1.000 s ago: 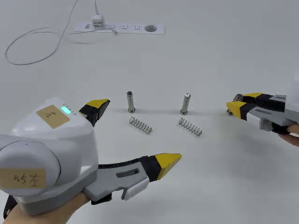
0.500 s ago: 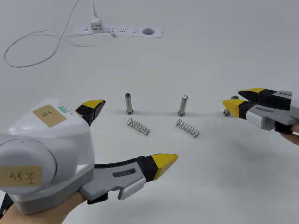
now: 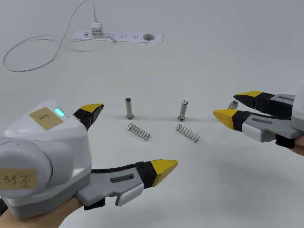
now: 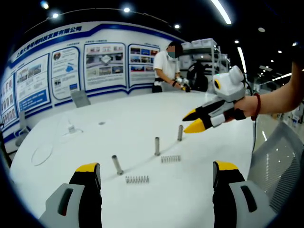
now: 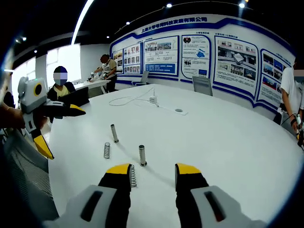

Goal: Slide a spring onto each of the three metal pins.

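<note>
Metal middle pin stands bare with its spring lying just in front, and since left gripper and right gripper fingers both gape empty, pinching that spring seems next.

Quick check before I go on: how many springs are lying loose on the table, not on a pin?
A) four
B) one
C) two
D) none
C: the first spring lies flat on the table just in front of the first pin. The second spring lies in front of the second pin. Both pins stand bare.
</note>
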A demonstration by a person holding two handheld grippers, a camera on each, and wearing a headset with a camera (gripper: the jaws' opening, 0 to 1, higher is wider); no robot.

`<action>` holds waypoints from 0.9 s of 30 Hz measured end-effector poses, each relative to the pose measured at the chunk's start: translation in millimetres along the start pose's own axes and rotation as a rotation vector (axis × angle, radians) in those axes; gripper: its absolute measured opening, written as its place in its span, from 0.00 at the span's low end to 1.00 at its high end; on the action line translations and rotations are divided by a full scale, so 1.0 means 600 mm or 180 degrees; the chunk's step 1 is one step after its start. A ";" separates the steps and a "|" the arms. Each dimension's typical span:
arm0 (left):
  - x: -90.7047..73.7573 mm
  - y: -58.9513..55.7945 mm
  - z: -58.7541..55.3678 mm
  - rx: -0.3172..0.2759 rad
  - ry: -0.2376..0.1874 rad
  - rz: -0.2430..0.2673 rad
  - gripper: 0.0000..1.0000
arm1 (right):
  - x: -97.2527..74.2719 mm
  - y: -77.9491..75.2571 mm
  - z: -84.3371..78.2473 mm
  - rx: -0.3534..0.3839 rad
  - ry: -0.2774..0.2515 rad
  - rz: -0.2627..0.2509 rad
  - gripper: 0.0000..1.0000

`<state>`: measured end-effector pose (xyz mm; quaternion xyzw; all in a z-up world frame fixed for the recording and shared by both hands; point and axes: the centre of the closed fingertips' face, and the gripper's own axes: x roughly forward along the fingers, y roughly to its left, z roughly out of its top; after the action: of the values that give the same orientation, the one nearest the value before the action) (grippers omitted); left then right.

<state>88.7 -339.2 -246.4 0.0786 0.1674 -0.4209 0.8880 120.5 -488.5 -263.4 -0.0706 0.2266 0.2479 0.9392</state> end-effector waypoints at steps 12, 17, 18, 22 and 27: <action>-0.011 0.008 -0.001 -0.0013 -0.0025 0.0037 1.00 | 0.032 0.045 -0.029 -0.0014 0.0198 0.0258 0.39; -0.013 0.012 0.002 -0.0049 -0.0068 0.0059 1.00 | 0.043 0.054 -0.045 0.0018 0.0283 0.0333 0.37; -0.013 0.012 0.002 -0.0051 -0.0068 0.0062 1.00 | 0.046 0.055 -0.049 0.0019 0.0287 0.0334 0.36; -0.014 0.014 0.003 -0.0064 -0.0086 0.0079 0.99 | 0.055 0.059 -0.065 0.0010 0.0355 0.0372 0.32; -0.015 0.017 0.006 -0.0088 -0.0121 0.0106 0.98 | 0.065 0.061 -0.081 -0.0055 0.0410 0.0394 0.26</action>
<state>92.1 -327.1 -239.7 0.0610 0.1550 -0.4051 0.8990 113.2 -451.6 -325.2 -0.0803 0.2884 0.3025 0.9049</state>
